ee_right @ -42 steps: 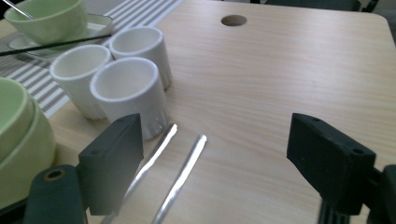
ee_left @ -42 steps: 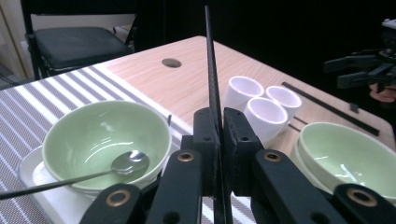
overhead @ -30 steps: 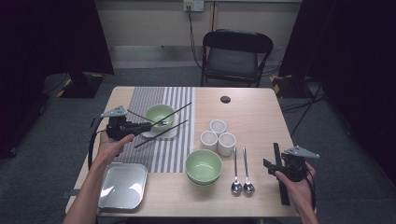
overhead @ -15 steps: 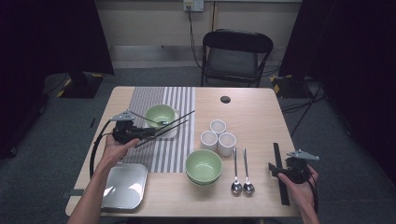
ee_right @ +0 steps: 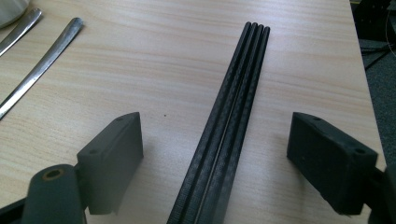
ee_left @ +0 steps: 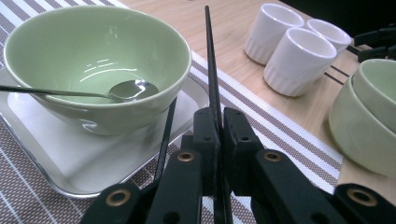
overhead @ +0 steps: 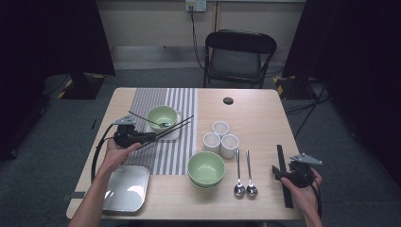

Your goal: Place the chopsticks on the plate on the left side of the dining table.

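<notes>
Wood table [overhead: 255,118] on grey carpet [overhead: 56,127]: left tool [overhead: 150,137] pinches chopsticks [overhead: 176,126], right tool [overhead: 279,171] wide.

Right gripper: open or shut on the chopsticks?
Open. The right gripper has its jaws set wide apart either side of the black chopsticks, which lie flat on the table with neither pad touching them.

The wooden bench [overhead: 265,123] carries a striped mat [overhead: 182,101] upper left and a steel tray [overhead: 124,189] lower left. Right of centre lie three white cups [overhead: 220,139], stacked green bowls [overhead: 206,169], two spoons [overhead: 243,176], black chopsticks [overhead: 283,165], and perhaps a small dark cap [overhead: 228,100].
</notes>
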A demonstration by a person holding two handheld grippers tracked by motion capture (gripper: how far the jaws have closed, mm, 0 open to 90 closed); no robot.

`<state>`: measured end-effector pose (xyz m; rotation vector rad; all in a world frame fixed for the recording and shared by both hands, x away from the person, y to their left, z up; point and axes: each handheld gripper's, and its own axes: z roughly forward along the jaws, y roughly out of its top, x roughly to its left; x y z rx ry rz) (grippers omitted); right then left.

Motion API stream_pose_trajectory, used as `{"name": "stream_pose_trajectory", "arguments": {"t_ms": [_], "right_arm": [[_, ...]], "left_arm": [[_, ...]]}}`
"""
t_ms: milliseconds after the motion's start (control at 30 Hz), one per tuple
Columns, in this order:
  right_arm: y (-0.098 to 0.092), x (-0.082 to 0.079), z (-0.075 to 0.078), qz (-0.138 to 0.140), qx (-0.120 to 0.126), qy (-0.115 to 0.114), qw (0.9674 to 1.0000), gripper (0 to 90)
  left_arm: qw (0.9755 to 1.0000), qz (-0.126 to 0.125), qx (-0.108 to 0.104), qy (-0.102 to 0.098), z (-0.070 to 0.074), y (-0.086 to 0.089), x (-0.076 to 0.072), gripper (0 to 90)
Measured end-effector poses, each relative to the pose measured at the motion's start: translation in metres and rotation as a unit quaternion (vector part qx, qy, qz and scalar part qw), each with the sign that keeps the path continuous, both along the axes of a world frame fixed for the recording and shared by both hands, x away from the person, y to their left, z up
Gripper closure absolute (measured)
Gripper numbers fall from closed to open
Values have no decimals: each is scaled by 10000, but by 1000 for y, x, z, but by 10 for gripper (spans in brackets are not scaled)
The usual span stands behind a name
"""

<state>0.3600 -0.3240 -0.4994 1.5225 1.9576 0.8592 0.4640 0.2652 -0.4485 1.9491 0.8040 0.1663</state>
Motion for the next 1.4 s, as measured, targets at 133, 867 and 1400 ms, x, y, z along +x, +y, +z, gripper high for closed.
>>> {"name": "stream_pose_trajectory", "arguments": {"t_ms": [133,867,1400], "right_arm": [[0,0,0,-9,2,3,10000,174],[2,0,0,-57,6,9,10000,168],[3,0,0,-88,5,11,10000,166]], "left_arm": [[10000,6,40,29,-3,-4,2,847],[9987,-18,477,171,-21,-13,8,846],[9954,-48,948,108,-27,-15,11,846]]}}
